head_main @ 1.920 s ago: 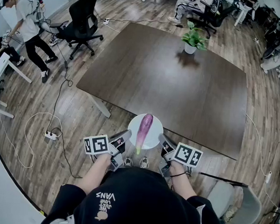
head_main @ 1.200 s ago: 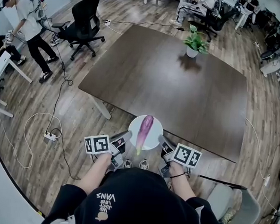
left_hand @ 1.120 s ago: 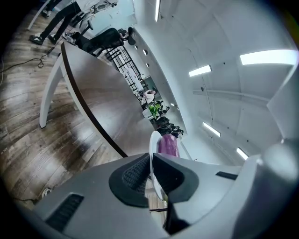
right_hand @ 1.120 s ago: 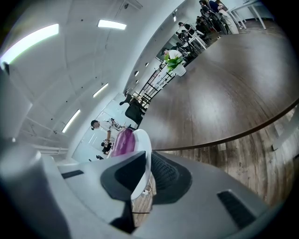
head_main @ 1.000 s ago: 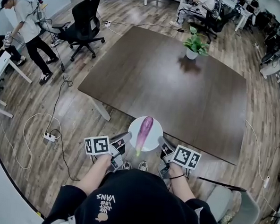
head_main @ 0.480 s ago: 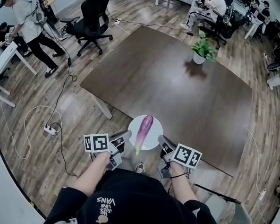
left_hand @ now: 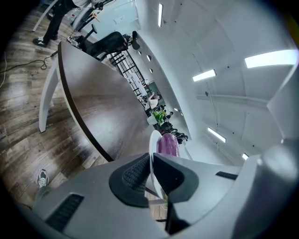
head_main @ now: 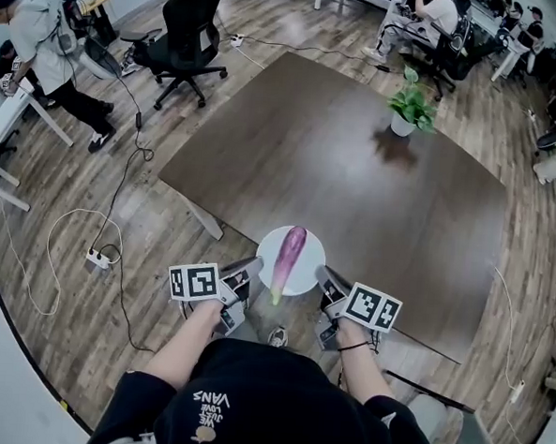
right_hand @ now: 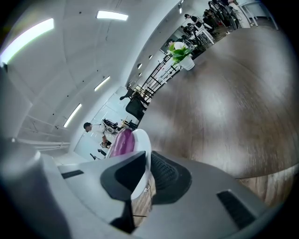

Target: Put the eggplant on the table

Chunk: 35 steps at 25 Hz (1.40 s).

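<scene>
I've got my left gripper (head_main: 254,265) and right gripper (head_main: 321,272) clamped on the plate (head_main: 311,265) rim, eggplant (head_main: 290,250) on it, by the near edge of the table (head_main: 357,165).

Operator: black short-sleeved top (head_main: 267,408) with white lettering at the back; black band (head_main: 352,346) on right wrist. Left claw (head_main: 253,266) and right claw (head_main: 320,273): grey shells, black ribbed pads (left_hand: 135,173), black-and-white marker cubes (head_main: 193,282).

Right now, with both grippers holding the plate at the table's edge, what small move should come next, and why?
Probably carry the plate a little forward over the table, kept level. The left gripper and right gripper each clamp its rim, the eggplant lies loose on it, and it is only at the table's near edge.
</scene>
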Each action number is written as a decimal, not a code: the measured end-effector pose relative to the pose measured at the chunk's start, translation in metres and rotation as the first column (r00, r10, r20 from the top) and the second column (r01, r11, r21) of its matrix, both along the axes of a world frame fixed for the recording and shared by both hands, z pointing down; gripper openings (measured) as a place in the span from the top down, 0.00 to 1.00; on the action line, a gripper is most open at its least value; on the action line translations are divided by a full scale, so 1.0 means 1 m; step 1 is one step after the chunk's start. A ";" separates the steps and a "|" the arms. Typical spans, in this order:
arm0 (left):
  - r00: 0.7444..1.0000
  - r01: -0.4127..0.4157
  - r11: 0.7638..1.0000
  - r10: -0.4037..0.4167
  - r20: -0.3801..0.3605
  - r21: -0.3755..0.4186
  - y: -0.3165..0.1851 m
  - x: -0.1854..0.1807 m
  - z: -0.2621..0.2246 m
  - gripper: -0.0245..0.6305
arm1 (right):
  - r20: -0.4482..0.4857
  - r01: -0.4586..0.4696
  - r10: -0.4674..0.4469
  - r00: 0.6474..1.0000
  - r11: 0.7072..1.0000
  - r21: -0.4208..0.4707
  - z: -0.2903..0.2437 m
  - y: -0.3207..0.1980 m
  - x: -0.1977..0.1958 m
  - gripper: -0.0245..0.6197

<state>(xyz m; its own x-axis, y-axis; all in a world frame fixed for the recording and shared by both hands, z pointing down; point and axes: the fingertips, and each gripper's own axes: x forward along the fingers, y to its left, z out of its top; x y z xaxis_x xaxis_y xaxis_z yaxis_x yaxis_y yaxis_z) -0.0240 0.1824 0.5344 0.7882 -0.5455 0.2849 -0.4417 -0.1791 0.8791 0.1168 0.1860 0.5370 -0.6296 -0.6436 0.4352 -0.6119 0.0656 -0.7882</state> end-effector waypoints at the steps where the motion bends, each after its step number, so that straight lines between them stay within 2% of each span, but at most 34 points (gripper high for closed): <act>1: 1.000 -0.006 1.000 0.006 0.003 0.001 -0.006 -0.001 0.000 0.93 | -0.002 -0.005 0.005 1.000 1.000 -0.001 0.001 -0.006 -0.001 0.91; 6: 1.000 -0.027 1.000 0.027 0.010 -0.006 -0.038 -0.012 0.002 0.93 | -0.007 -0.032 0.032 0.999 0.999 -0.006 0.003 -0.034 -0.012 0.91; 20: 0.993 -0.112 0.994 0.111 0.041 0.010 -0.132 -0.079 -0.001 0.93 | -0.007 -0.136 0.136 0.991 0.991 0.006 0.003 -0.115 -0.081 0.91; 28: 0.989 -0.145 0.989 0.145 0.034 -0.006 -0.161 -0.094 0.005 0.93 | -0.016 -0.163 0.162 0.987 0.987 -0.009 0.009 -0.141 -0.096 0.91; 35: 0.993 -0.114 0.993 0.114 0.018 -0.028 -0.194 -0.091 0.014 0.93 | -0.030 -0.137 0.136 0.990 0.990 -0.029 0.014 -0.177 -0.092 0.91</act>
